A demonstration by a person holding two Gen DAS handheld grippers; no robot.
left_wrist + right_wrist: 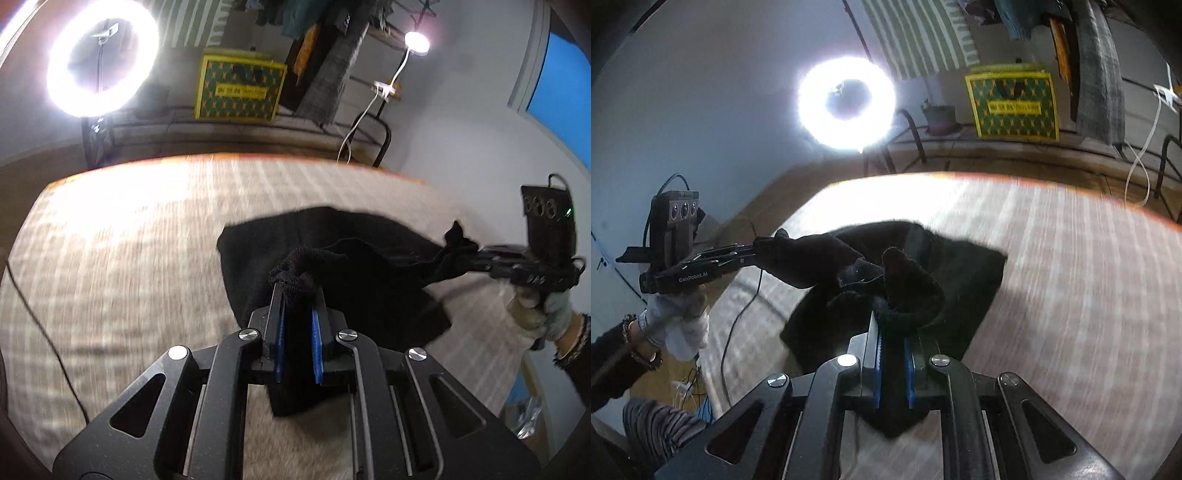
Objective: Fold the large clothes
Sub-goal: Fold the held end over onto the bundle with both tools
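A black garment hangs between both grippers above a bed with a beige checked cover. My left gripper is shut on a bunched edge of it. In that view my right gripper shows at the right, shut on another edge. In the right wrist view my right gripper is shut on a fold of the black garment. The left gripper shows at the left, clamped on the cloth. The garment's lower part drapes toward the cover.
A bright ring light stands beyond the bed, also in the right wrist view. A yellow-green box sits on a rack, with hanging clothes and a small lamp. A cable crosses the bed's left side.
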